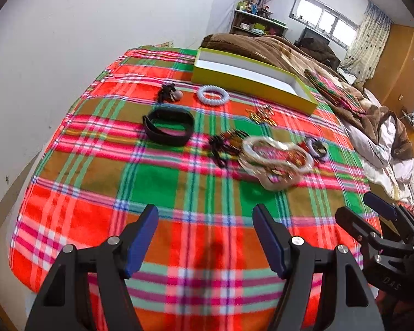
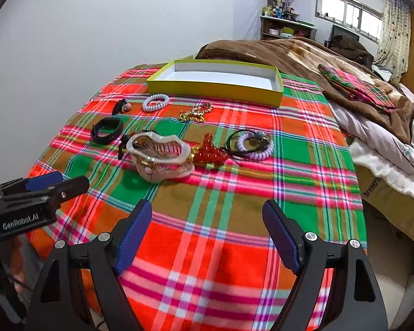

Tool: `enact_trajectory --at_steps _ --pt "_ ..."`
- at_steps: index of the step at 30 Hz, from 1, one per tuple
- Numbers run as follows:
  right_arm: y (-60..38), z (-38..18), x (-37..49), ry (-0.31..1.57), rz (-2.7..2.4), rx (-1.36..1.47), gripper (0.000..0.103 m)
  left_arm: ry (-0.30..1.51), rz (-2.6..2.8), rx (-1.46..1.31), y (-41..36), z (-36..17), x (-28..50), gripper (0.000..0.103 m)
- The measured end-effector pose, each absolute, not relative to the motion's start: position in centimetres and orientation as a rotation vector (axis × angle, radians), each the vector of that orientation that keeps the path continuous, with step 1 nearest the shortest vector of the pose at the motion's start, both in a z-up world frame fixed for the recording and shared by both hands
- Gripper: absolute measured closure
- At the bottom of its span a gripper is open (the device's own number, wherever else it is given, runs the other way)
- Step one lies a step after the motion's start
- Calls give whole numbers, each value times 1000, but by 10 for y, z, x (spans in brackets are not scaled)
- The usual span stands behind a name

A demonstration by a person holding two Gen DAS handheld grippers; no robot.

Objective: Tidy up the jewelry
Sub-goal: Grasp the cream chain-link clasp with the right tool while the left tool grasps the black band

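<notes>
Your left gripper (image 1: 205, 237) and right gripper (image 2: 207, 230) both stand wide apart, empty, above the plaid blanket's (image 2: 207, 248) near edge, short of the jewelry (image 2: 162, 151).

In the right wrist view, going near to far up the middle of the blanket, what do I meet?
Right gripper, open → clear bag of jewelry → gold chain → yellow box → brown blanket.
</notes>
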State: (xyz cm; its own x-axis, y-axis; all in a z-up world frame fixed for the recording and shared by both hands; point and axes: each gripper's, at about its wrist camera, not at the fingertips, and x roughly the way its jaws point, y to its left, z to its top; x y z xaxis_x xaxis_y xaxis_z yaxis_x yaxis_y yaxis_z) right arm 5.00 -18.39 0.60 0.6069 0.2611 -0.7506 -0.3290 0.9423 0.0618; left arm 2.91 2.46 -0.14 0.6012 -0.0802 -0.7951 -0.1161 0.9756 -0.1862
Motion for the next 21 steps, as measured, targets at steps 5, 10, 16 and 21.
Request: enact_trajectory --at_steps 5,10,16,21 --pt "-177 6 70 853 390 -67 21 917 50 -234 41 -3 50 30" --pt "-163 6 86 849 437 -74 24 910 80 -248 59 -6 71 30" --pt "-152 3 102 867 481 -82 34 916 105 -274 74 -12 96 36" --pt "-143 0 114 884 538 -143 40 944 105 -293 80 -23 113 43"
